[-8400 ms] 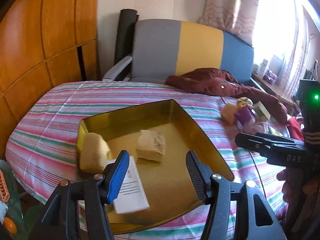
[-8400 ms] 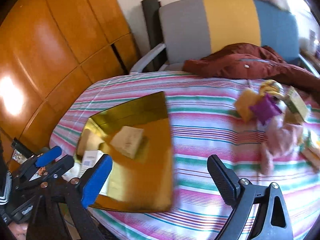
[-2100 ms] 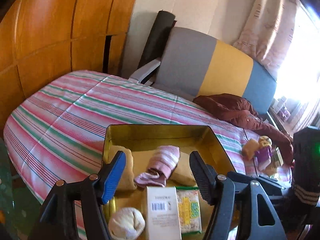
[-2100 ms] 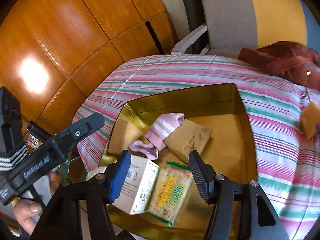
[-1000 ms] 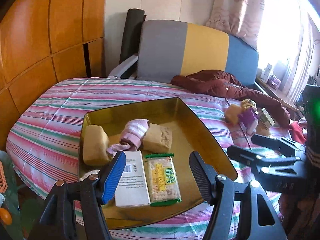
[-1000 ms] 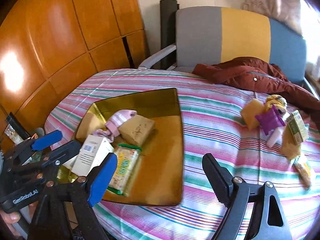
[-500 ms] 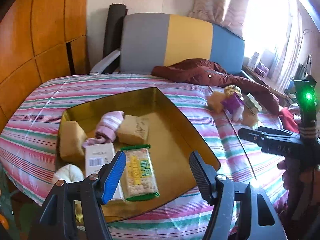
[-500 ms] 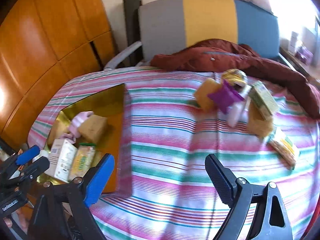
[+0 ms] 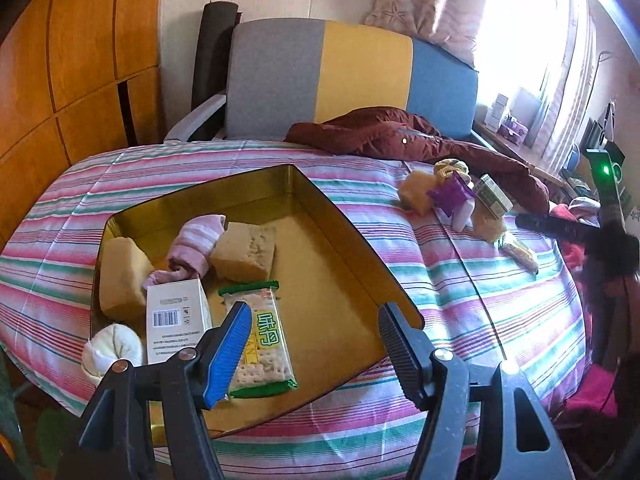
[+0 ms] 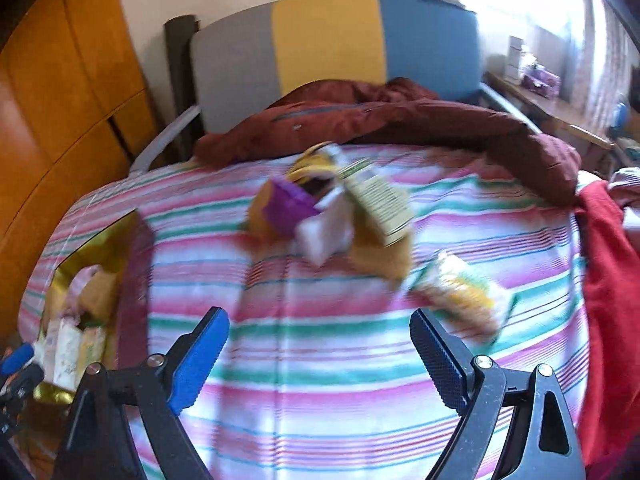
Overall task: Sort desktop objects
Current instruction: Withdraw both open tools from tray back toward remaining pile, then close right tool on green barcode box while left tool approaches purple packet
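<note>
A gold tray [image 9: 332,216] lies on the striped tablecloth [image 9: 460,292] and holds a cracker packet [image 9: 264,344], a white box [image 9: 176,316], a pink sock [image 9: 196,240], two yellow sponges [image 9: 244,252] and a rolled white sock [image 9: 112,348]. My left gripper [image 9: 314,320] hovers open and empty over the tray's near corner. Further right, a loose pile holds a purple item [image 10: 288,204], a green-labelled box [image 10: 380,200], a white sock [image 10: 324,236], a yellow sponge [image 10: 380,260] and a second cracker packet [image 10: 460,292]. My right gripper [image 10: 320,324] hangs open and empty just short of that pile.
A maroon jacket [image 9: 400,136] lies across the table's far side, before a grey, yellow and blue chair [image 9: 360,76]. Red cloth [image 10: 608,280] hangs off the right edge. Wood panelling [image 9: 80,60] fills the left. The right wrist view is motion-blurred.
My right gripper has swung from over the tray to the loose pile on the right, its jaws a little wider. The left gripper has shifted slightly over the tray, still open.
</note>
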The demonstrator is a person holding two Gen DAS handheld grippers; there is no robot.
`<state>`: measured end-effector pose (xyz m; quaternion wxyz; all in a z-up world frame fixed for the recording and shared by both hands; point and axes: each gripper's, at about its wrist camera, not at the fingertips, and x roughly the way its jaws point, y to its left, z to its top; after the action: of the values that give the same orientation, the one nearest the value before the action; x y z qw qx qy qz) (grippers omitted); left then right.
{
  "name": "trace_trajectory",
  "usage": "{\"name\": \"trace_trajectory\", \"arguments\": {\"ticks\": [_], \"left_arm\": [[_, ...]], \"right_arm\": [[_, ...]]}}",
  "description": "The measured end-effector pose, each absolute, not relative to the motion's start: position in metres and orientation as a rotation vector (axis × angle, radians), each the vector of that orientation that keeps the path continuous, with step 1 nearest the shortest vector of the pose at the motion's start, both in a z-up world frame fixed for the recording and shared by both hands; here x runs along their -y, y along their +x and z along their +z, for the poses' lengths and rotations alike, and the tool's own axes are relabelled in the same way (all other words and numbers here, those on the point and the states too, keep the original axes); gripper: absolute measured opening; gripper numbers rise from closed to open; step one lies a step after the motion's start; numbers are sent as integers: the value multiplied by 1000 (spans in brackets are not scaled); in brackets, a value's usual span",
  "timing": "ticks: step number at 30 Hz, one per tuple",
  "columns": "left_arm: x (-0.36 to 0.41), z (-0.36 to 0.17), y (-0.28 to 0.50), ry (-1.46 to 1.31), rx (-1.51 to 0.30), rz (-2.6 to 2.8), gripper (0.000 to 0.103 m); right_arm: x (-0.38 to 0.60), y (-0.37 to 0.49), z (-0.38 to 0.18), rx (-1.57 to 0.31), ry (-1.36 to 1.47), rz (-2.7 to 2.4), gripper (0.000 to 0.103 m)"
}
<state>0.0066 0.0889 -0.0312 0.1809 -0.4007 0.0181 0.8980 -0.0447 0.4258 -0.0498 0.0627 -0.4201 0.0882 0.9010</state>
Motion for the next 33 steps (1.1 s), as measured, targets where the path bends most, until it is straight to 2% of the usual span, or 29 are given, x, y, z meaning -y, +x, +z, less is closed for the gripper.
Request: {"name": "trace_trajectory", "arguments": {"ticks": [5,15,19,21,24,25,26,33], "left_arm": [[-93,-34,4,-1150,-64,2528,67],[-100,-39,-8,-1180,-53,2518,67],[-106,-41,-13,-1191,-53,2501,67],[-111,-41,-16,-1195,-53,2488,67],[-120,-40,-20,-1191,-62,2474,67],[-125,-38,-22,-1182,-62,2466,67],[-129,-37,-24,-1175,-61,2456,67],[-171,-32,-38,-1154,-38,2353,67]], "right_arm": [[-450,-65,-44,-238,-1229,2713,91],[-462,-118,-56,-40,-1248,2700,88],[-463,-132,-64,16,-1274,2702,84],[-463,-137,-68,35,-1290,2705,80],[-464,-145,-76,40,-1326,2713,65],[-464,-146,-78,43,-1337,2715,51],[-464,-147,-79,54,-1338,2711,31],[-468,-132,-77,12,-1343,2736,30]]}}
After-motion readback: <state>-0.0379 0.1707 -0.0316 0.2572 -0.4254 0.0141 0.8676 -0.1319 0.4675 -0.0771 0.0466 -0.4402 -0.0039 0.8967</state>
